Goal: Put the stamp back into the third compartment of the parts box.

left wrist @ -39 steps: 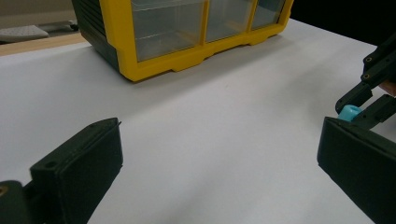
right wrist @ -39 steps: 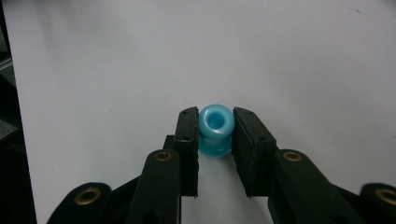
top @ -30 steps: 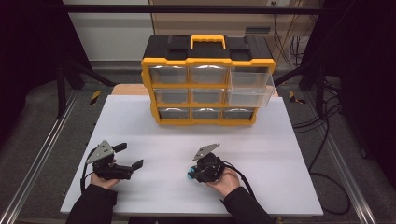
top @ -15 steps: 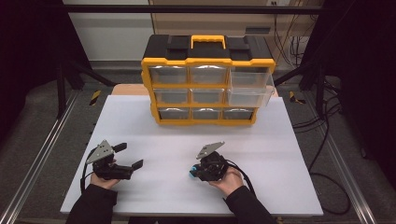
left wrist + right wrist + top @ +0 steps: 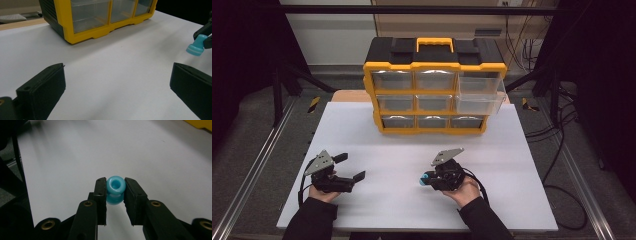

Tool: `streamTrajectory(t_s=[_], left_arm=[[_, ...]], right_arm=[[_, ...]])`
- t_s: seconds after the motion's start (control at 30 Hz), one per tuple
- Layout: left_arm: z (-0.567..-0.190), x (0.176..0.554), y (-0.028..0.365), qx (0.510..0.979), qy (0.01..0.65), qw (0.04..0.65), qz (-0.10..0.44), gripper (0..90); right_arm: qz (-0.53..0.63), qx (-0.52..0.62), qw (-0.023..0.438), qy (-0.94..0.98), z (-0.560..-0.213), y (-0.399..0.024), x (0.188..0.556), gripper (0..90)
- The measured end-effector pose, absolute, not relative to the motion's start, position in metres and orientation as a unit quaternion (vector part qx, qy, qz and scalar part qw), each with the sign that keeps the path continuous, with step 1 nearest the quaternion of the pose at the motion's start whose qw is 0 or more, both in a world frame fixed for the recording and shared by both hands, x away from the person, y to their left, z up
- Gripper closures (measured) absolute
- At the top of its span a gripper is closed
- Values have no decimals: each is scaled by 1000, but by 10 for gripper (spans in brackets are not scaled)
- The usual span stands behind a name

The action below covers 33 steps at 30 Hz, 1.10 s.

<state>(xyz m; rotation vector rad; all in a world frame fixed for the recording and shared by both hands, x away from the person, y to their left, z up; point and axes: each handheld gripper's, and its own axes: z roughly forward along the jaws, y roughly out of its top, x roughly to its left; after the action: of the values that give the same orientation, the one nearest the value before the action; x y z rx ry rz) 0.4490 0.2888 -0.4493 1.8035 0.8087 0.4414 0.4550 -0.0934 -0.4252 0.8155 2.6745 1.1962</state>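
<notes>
A small blue spool-shaped piece (image 5: 115, 189) sits pinched between the jaws of my right gripper (image 5: 115, 192), which is shut on it just above the white table. In the high view that gripper (image 5: 428, 181) is at the front centre-right, and the blue piece (image 5: 425, 180) pokes out to its left. The same blue piece (image 5: 197, 46) appears at the right edge of the left gripper view. My left gripper (image 5: 350, 167) rests at the front left with its jaws wide apart and nothing between them.
A yellow and black drawer cabinet (image 5: 434, 87) with clear drawers stands at the back of the white table (image 5: 402, 150). Its upper right drawer (image 5: 479, 97) is pulled out. Dark frame rails and cables surround the table.
My right gripper has turned slightly, so the blue piece points a little more to the left. The left gripper has not moved.
</notes>
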Motion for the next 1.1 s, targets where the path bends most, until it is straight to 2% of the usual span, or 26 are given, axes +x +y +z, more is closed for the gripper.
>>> streamTrajectory(t_s=[1.1], left_arm=[[-449, 450, 288, 755, 340, 529, 185, 0]], right_arm=[[447, 297, 92, 839, -381, -153, 451, 726]])
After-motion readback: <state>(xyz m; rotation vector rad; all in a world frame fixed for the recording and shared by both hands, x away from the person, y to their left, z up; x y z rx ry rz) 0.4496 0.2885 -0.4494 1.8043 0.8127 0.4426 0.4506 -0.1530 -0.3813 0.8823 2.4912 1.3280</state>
